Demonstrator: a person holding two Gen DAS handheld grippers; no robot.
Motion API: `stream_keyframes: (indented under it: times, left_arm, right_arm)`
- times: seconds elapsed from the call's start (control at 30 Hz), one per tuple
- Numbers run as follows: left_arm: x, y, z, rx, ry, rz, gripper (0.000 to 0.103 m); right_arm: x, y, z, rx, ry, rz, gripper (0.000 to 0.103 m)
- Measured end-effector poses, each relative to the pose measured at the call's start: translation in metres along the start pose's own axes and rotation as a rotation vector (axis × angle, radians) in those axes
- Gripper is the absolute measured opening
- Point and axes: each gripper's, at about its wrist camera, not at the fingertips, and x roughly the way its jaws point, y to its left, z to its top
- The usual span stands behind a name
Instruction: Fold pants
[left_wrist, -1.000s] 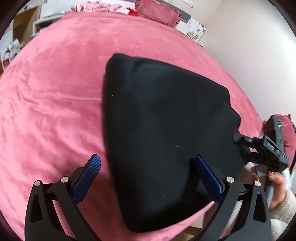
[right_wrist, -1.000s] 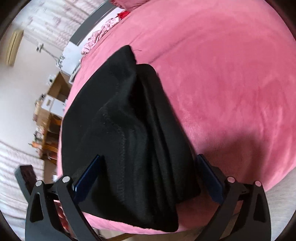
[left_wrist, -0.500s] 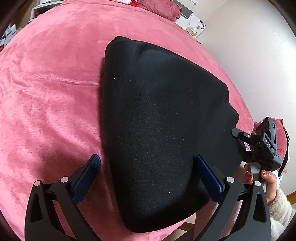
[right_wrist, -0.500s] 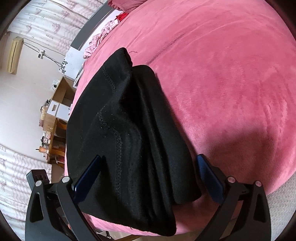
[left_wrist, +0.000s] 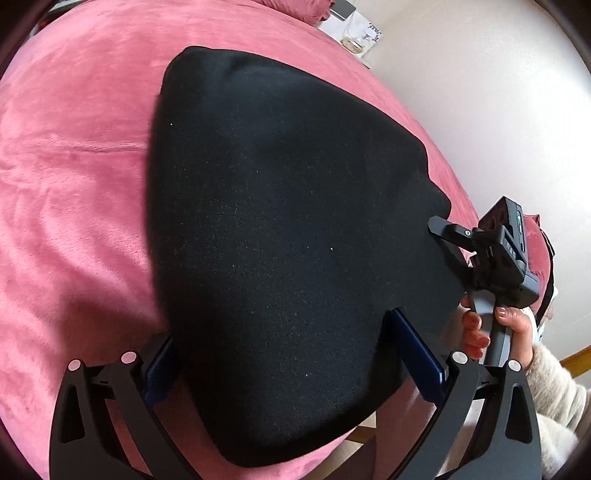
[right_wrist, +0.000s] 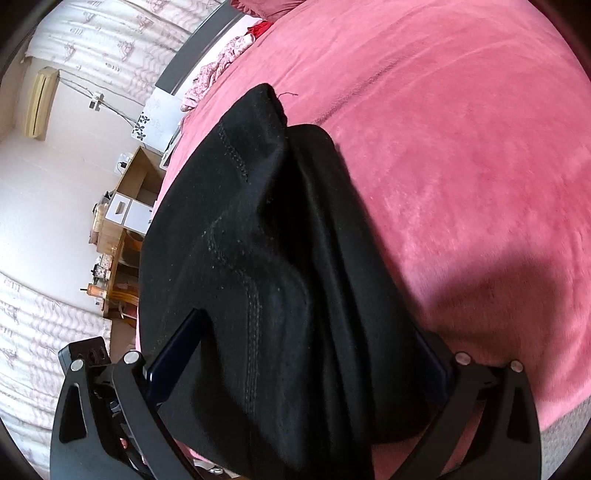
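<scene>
The black pants (left_wrist: 288, 236) lay folded into a thick bundle on the pink bed (left_wrist: 74, 184), their near end at the edge of the mattress closest to the person and their long axis running away from both cameras toward the head of the bed. In the left wrist view the left gripper (left_wrist: 288, 354) sat right at that near end, its jaws spread wide with 1 blue pad on each side of the fabric, the cloth lying between them but not pinched. The right gripper (right_wrist: 299, 365) stood in the same relation at the bundle's other near corner: jaws released and wide, straddling the stacked layers where the stitched seam (right_wrist: 253, 306) showed. Seen from the left camera, the right gripper's body met the pants' right border, held in the person's hand (left_wrist: 495, 332). Both tools looked about equally near, each at its own corner of the near end, so the coming move seemed to turn on closing over that end and carrying it forward along the long axis toward the far end (right_wrist: 266, 99). Whether the lower layers would come along could not be judged.
</scene>
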Motion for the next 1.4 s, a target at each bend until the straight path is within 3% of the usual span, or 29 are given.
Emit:
stream_keyframes:
  times: [0.23,0.37,0.5,0.83,0.93,1.13,1.4]
  left_arm:
    - [-0.005,0.001,-0.001,0.017,0.000,0.003,0.098]
    - [-0.004,-0.004,0.000,0.026,-0.005,0.023,0.095]
    - [-0.008,-0.006,0.001,0.032,-0.016,0.039,0.085]
    - [-0.011,-0.015,0.001,0.089,-0.035,0.101,0.069]
    - [-0.016,-0.025,0.001,0.127,-0.064,0.133,0.062]
    - [-0.036,-0.030,-0.001,0.176,-0.125,0.169,0.059]
    - [-0.073,-0.028,0.018,0.238,-0.292,0.264,0.058]
  right_arm:
    - [-0.002,0.001,-0.003,-0.017,-0.005,0.005,0.101]
    - [-0.002,0.008,-0.004,-0.066,-0.004,-0.020,0.094]
    - [-0.004,0.012,-0.007,-0.078,-0.016,-0.020,0.084]
    - [-0.010,0.030,-0.012,-0.127,-0.050,-0.017,0.072]
    - [-0.016,0.043,-0.014,-0.174,-0.071,-0.017,0.067]
    - [-0.019,0.066,-0.019,-0.242,-0.066,0.002,0.059]
    - [-0.006,0.114,0.001,-0.363,-0.119,0.066,0.057]
